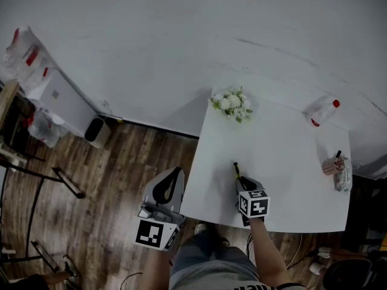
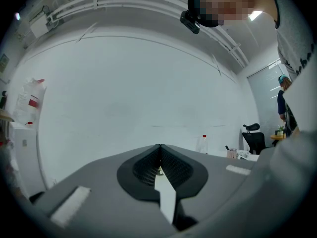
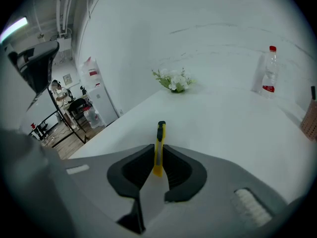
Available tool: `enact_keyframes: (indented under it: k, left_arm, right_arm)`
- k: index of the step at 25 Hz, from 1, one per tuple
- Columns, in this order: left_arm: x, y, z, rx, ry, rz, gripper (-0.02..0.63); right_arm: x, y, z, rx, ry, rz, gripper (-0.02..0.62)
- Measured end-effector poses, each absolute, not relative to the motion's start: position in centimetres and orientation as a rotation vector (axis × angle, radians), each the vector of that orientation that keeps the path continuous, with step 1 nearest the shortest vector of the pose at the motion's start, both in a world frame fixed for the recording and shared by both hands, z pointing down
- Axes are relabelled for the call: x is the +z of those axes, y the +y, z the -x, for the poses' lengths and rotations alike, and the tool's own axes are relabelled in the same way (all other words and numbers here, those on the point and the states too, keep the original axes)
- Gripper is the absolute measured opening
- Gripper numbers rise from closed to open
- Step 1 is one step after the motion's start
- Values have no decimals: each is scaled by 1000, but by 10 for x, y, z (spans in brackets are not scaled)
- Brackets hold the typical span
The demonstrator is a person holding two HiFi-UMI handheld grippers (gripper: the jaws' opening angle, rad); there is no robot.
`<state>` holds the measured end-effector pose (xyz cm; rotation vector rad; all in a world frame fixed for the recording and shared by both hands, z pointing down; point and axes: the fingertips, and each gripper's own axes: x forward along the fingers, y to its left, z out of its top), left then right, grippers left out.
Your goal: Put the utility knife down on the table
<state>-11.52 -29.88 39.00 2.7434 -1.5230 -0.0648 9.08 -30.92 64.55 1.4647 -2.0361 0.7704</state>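
Note:
A yellow utility knife (image 3: 159, 142) with a black tip is clamped upright on edge between the jaws of my right gripper (image 3: 158, 156) and sticks out forward. In the head view the knife (image 1: 236, 169) and the right gripper (image 1: 240, 180) are over the near part of the white table (image 1: 290, 180). I cannot tell whether the knife touches the tabletop. My left gripper (image 1: 176, 173) hangs left of the table, over the wooden floor. Its jaws (image 2: 159, 155) are shut with nothing between them.
A bunch of white flowers (image 1: 231, 103) stands at the table's far left corner. A plastic bottle with a red cap (image 1: 323, 112) lies at the far right. A pen cup (image 1: 334, 164) and a wrapped pack (image 1: 344, 175) sit by the right edge. A bin (image 1: 97, 132) stands by the wall.

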Motion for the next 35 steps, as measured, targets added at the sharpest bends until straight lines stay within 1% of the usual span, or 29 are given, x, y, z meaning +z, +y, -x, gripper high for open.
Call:
enact_keyframes:
  k: [20, 27, 28, 29, 31, 35]
  left_arm:
    - [392, -298, 108, -51, -1489, -2760, 12]
    - [389, -293, 106, -52, -1492, -2771, 12]
    - [388, -292, 105, -54, -1491, -2772, 12]
    - [387, -291, 104, -54, -1490, -2776, 12]
    - [386, -289, 102, -54, -1486, -2783, 12]
    - [385, -283, 95, -48, -1482, -2790, 12]
  right_arm:
    - [657, -310, -88, 783, -1986, -1410, 58]
    - [642, -309, -87, 781, -2048, -1451, 78]
    - [639, -309, -87, 779, -2060, -1457, 69]
    - [635, -308, -87, 771, -2071, -1466, 39]
    - [628, -306, -89, 749, -2089, -1483, 2]
    - [616, -298, -92, 726, -2135, -1494, 2]
